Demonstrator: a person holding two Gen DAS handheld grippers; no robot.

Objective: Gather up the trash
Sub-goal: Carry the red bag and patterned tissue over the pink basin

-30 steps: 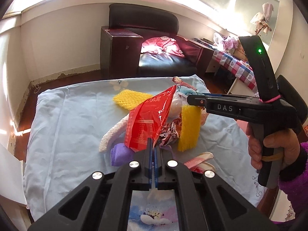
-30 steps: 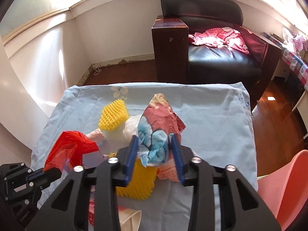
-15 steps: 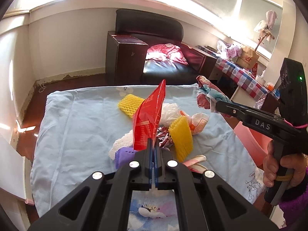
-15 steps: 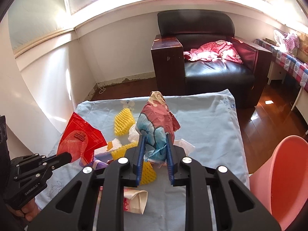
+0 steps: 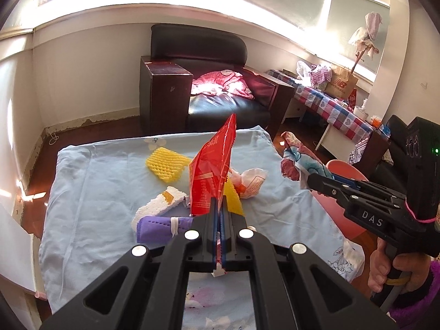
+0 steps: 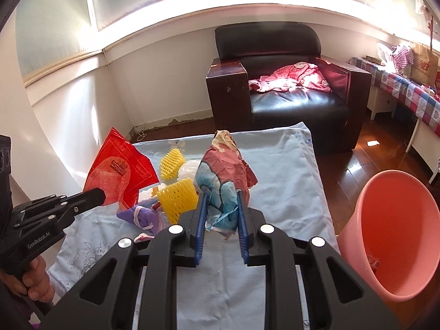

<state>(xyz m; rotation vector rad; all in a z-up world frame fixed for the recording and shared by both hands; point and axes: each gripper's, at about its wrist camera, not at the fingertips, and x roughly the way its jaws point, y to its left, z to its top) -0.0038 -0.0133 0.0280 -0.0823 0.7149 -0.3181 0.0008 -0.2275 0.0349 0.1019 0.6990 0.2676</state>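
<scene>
the left gripper (image 5: pixel 218 206) is squeezed tight on the bottom edge of the red bag (image 5: pixel 213 170), which stands up over the table (image 5: pixel 96 192). the right gripper (image 6: pixel 221 206) is pinched on a crumpled wrapper (image 6: pixel 222 176), jaws part open around it. both look light, thin and crinkly, so i think they could slip; hold low and firm. the pink bin (image 6: pixel 396 231) waits at 3 o'clock. its bottom is cut off. the small trash behind the bag is hard to make out.
</scene>
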